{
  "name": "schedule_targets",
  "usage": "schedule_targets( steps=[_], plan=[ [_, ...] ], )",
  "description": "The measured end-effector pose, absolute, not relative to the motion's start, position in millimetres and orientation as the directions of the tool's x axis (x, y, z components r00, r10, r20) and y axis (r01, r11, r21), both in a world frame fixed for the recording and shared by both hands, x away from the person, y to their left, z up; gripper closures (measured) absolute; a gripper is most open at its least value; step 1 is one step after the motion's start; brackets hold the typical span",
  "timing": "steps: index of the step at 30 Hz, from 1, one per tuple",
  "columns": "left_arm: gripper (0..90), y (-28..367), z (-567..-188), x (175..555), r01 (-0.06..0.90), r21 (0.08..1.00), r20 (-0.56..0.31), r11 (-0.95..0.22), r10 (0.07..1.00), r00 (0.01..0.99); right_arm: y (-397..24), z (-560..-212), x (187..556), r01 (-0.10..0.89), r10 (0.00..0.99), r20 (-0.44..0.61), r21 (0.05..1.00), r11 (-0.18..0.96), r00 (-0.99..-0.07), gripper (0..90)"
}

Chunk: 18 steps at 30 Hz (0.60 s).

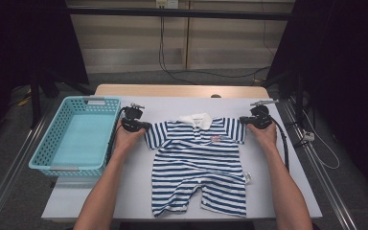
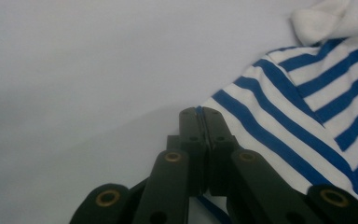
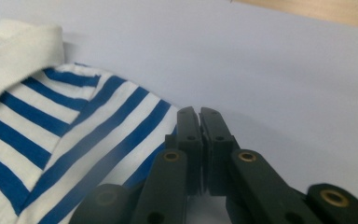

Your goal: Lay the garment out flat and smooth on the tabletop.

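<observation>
A blue-and-white striped baby romper (image 1: 199,163) with a white collar (image 1: 196,120) lies flat on the pale table (image 1: 134,191), legs toward the person. My left gripper (image 1: 146,125) is at the tip of the romper's left sleeve. In the left gripper view its jaws (image 2: 200,112) are pressed together with the blue sleeve hem (image 2: 242,116) pinched between them. My right gripper (image 1: 243,120) is at the tip of the other sleeve. Its jaws (image 3: 199,112) are closed on the edge of that striped sleeve (image 3: 121,140). Both sleeves stay flat on the table.
A light blue plastic basket (image 1: 40,158) stands at the table's left side, close to the left hand. Bare tabletop lies behind the collar and to the right of the romper. Cables trail from both grippers, and dark stands flank the table.
</observation>
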State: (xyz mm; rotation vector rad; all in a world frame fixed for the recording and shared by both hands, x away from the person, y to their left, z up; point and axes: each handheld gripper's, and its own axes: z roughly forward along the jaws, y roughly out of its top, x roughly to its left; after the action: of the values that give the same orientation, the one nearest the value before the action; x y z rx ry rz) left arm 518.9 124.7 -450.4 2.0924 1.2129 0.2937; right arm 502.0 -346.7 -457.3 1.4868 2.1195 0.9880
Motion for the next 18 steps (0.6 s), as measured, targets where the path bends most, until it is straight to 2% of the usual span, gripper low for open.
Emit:
schedule_targets(
  steps=[8,18],
  plan=[
    [88.5,125,-444,526,0.645,0.722,-0.153,-0.249,0.853,0.499,-350,-448,504,0.638,0.925,0.089,0.748,0.183,-0.369,88.4],
    [88.5,128,-421,539,0.603,0.764,-0.134,-0.229,0.858,0.496,-350,-433,512,0.591,0.933,0.042,0.784,0.19,-0.357,88.5]
  ],
)
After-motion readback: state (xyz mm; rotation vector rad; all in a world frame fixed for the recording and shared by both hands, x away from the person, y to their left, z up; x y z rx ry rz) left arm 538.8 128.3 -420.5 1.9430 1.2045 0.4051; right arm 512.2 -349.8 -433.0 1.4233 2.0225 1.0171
